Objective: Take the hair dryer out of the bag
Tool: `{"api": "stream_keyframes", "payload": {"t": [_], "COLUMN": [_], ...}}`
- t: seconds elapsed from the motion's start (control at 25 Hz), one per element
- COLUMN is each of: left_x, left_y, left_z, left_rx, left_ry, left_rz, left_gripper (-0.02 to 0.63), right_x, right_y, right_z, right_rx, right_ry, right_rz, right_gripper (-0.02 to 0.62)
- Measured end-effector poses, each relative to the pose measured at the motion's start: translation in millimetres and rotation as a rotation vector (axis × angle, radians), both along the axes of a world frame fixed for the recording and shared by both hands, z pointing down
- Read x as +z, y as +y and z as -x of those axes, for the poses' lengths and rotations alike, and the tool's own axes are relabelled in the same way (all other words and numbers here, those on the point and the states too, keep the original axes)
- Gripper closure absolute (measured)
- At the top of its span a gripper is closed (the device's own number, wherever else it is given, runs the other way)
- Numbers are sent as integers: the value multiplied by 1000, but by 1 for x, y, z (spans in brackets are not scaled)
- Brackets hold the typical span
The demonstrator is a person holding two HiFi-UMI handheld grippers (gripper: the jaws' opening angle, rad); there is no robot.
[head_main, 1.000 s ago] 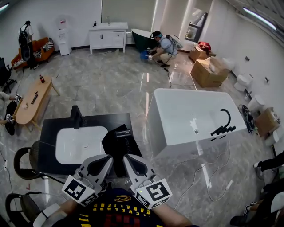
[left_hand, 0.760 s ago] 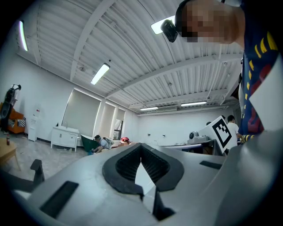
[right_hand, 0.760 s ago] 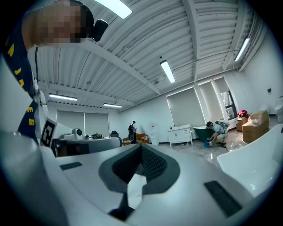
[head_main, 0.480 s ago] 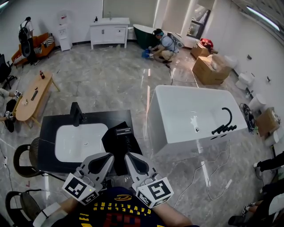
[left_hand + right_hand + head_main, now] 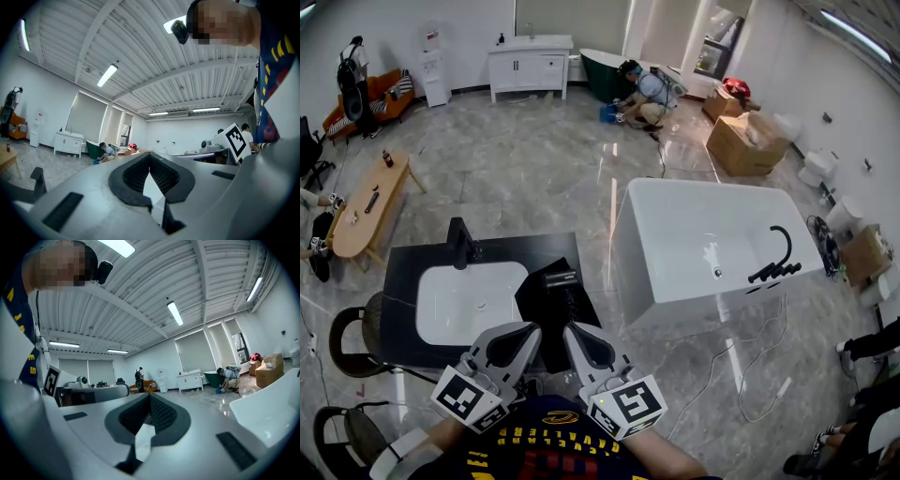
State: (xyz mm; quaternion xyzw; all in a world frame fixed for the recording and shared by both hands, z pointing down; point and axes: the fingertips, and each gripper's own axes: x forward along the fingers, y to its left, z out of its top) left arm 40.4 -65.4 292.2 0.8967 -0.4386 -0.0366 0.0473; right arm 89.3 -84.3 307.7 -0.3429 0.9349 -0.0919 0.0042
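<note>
Two grey grippers are held close to the person's chest, side by side and pointing away, each with one marker cube. The left gripper (image 5: 525, 336) has its jaws pressed together with nothing between them, and so does the right gripper (image 5: 575, 336). Just beyond their tips lies one black bag (image 5: 548, 302), flat on a black counter (image 5: 403, 281), just right of one white basin (image 5: 473, 300). A small dark part with a pale band (image 5: 561, 277) shows at the bag's far end. Whether that is the hair dryer cannot be told, and no other part of a hair dryer shows outside the bag. One black tap (image 5: 461, 246) stands at the basin's far edge. Two black chairs (image 5: 347, 342) sit left of the counter. To the right stands one white bathtub (image 5: 628, 272). Farther off are one wooden table (image 5: 370, 202), one white cabinet (image 5: 530, 70) and one crouching person (image 5: 645, 94)
</note>
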Motion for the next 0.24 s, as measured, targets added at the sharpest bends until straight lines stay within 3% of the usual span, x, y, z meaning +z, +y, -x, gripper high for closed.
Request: {"api": "stream_keyframes", "payload": {"t": [0.24], "left_x": [-1], "left_y": [-4], "left_z": [6], "left_rx": [-4], "left_ry": [3], "left_rz": [1], "left_gripper": [603], "right_x": [0], "right_y": [-4], "right_z": [4], "right_rx": [0], "right_ry": [-3], "right_rz": [8], "right_gripper": [586]}}
